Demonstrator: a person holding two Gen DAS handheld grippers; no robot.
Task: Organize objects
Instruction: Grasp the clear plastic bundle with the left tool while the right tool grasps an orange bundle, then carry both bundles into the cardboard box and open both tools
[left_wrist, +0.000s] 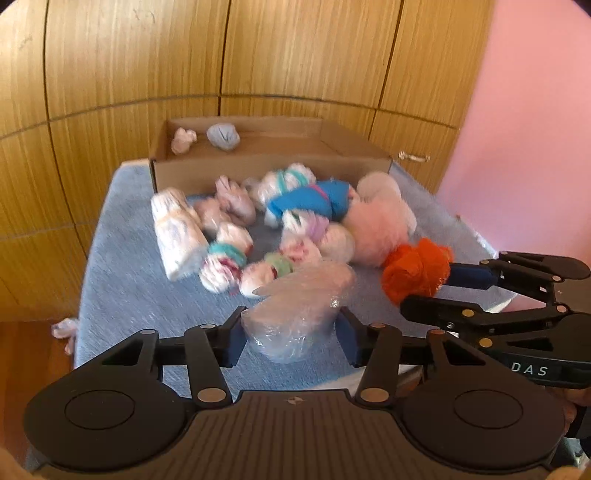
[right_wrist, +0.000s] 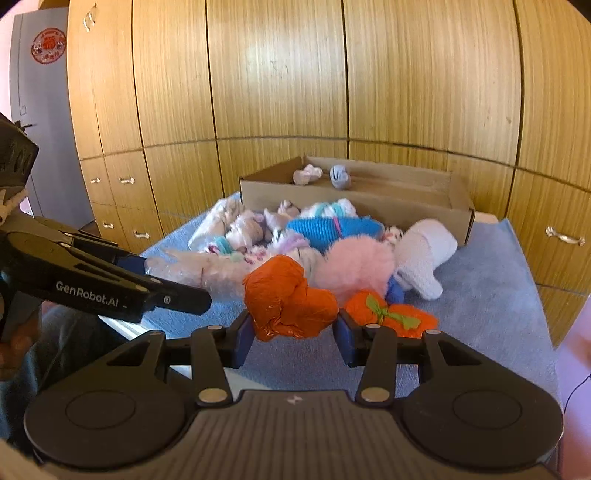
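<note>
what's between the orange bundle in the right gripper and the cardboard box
A pile of rolled sock bundles: beyond the orange bundle lie a fluffy pink bundle and a blue roll, then the cardboard box. The right wrist view shows it best.

A wall of light wooden wardrobe doors (right_wrist: 280, 81) with small metal handles (right_wrist: 565, 236) stands behind the blue-covered table (left_wrist: 122, 280), with a pink wall (left_wrist: 528, 110) at one side, a grey door (right_wrist: 40, 122) at the other, and wooden floor (left_wrist: 33, 369) below.
</note>
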